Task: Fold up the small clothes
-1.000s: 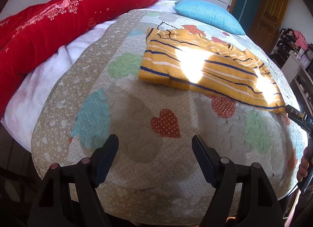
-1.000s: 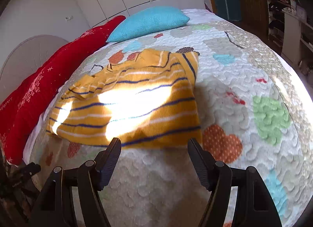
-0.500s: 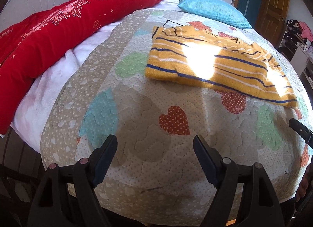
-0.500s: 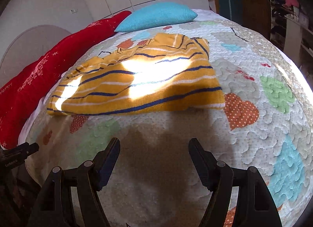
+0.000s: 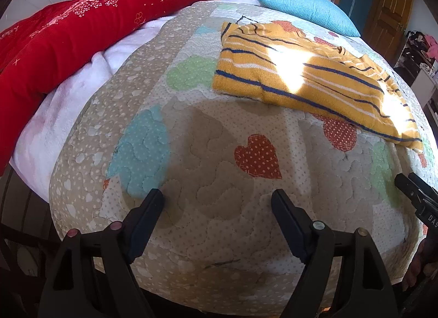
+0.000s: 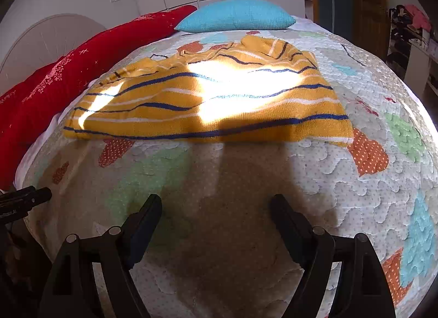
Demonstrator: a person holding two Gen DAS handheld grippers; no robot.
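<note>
Bedroom setting: a quilt [image 5: 208, 153] with heart and cloud patches is spread over the bed and fills most of both views. White cabinets are seen along the far wall, and a wooden door [image 5: 394, 11] at the right.

Left gripper [image 5: 217, 201]: fingers [image 5: 149, 211] are held wide apart, nothing between them. They are poised over the near edge of the quilt, with a red heart patch [image 5: 257, 158] just ahead of the gap and a blue patch beyond the left finger. Contact with the quilt cannot be told.

Right gripper [image 6: 215, 207]: fingers [image 6: 284, 216] are likewise spread, empty, over the shaded near part of the quilt. Its tip is also seen at the right edge of the left view, beside the right finger there.

Sweater [image 6: 208, 101]: yellow knit with blue and white stripes, laid flat on the quilt, well ahead of both pairs of fingers and touched by neither. In the right view it lies straight ahead, spanning wider than the gap. In the left view it [image 5: 309, 77] is ahead and off to the right. A bright patch of sunlight is cast across its middle.

Beyond the sweater a blue pillow [image 6: 236, 18] is set at the head of the bed. A red blanket [image 5: 82, 44] is bunched along the bed's far left side, on white bedding [image 5: 65, 110].
</note>
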